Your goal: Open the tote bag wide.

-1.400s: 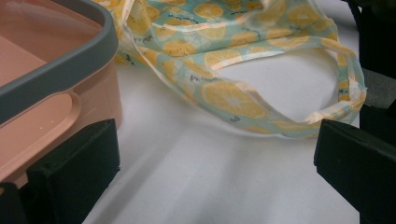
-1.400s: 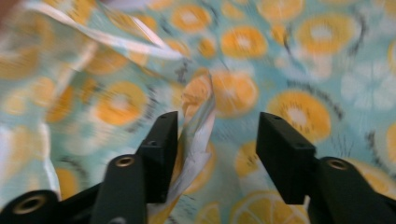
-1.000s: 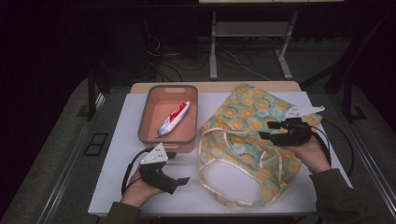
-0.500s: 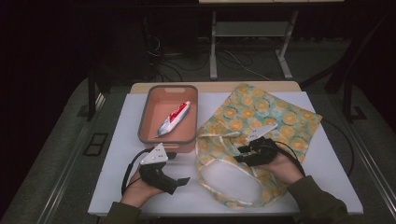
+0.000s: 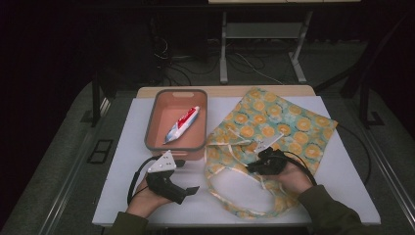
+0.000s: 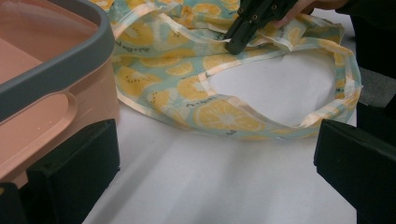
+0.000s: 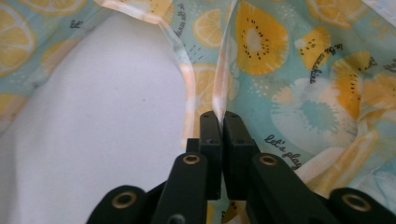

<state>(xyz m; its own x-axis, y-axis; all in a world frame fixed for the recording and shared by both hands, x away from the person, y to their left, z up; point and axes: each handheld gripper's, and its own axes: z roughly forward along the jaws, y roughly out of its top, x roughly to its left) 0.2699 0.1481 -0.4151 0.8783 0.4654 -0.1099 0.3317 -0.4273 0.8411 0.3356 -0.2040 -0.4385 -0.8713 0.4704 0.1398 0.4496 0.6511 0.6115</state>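
A fabric bag [image 5: 284,122] with a yellow fruit print on light blue lies flat on the white table, its cream-trimmed handle loop toward the front. My right gripper [image 5: 250,169] sits at the bag's opening; its jaws have just been closing and are shut on the cream edge strip [image 7: 219,88] of the bag [image 7: 299,84]. In the left gripper view that right gripper [image 6: 236,44] pinches the bag [image 6: 187,88] at the top. My left gripper [image 5: 188,175] rests open at the front left, jaws wide with nothing between them.
A pink tray [image 5: 154,122] with a grey rim stands at the back left and holds a red and white tube [image 5: 182,124]. The tray's wall [image 6: 60,60] is close beside my left gripper's jaw. Bare white table [image 5: 122,147] lies to the left.
My right gripper has come from the bag's right side to its opening at the front centre, dropped lower, and shut on the bag's edge. The left gripper has stayed put.
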